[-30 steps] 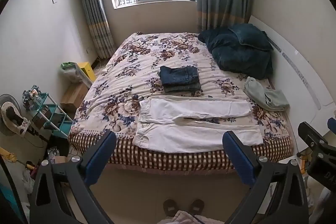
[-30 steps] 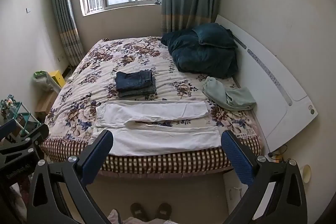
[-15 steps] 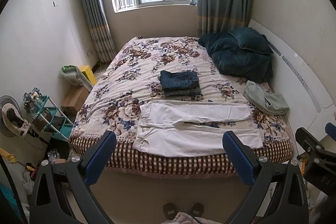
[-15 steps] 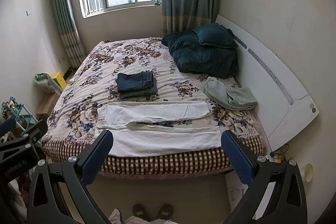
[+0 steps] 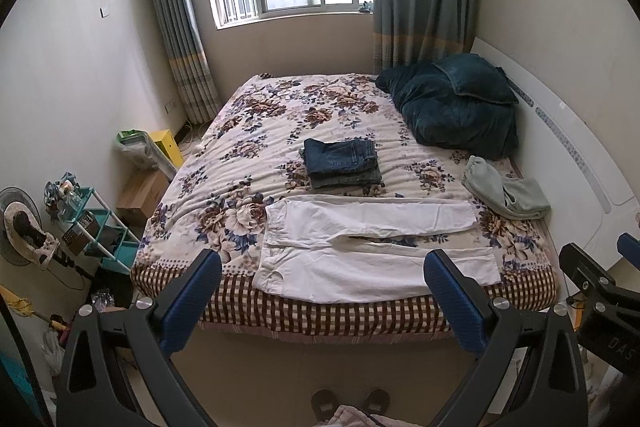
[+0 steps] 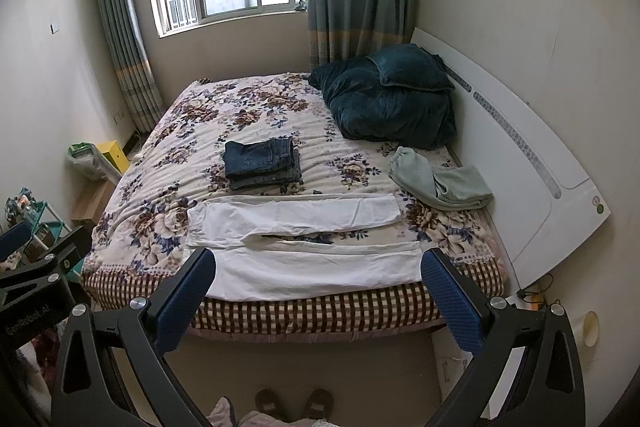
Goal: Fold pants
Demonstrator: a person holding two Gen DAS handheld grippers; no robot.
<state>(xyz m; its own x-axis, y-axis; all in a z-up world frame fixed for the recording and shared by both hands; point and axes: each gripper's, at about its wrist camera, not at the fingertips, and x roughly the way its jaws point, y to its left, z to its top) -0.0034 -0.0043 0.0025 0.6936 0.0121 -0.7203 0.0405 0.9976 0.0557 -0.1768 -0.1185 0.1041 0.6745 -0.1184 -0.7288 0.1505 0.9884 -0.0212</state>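
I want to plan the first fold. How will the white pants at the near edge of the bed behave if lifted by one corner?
The white pants lie flat with soft wrinkles, so they are probably thin and floppy, and would drape rather than hold shape. Their near edge reaches the bed's checked border, so a pull toward you may slide them off.

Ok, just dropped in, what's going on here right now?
A person holds two claws back from the foot of the bed, both open and empty. The white pants lie spread flat near the bed's edge, legs apart, not yet folded. Behind them sits a stack of folded jeans; a green garment lies crumpled to the right.
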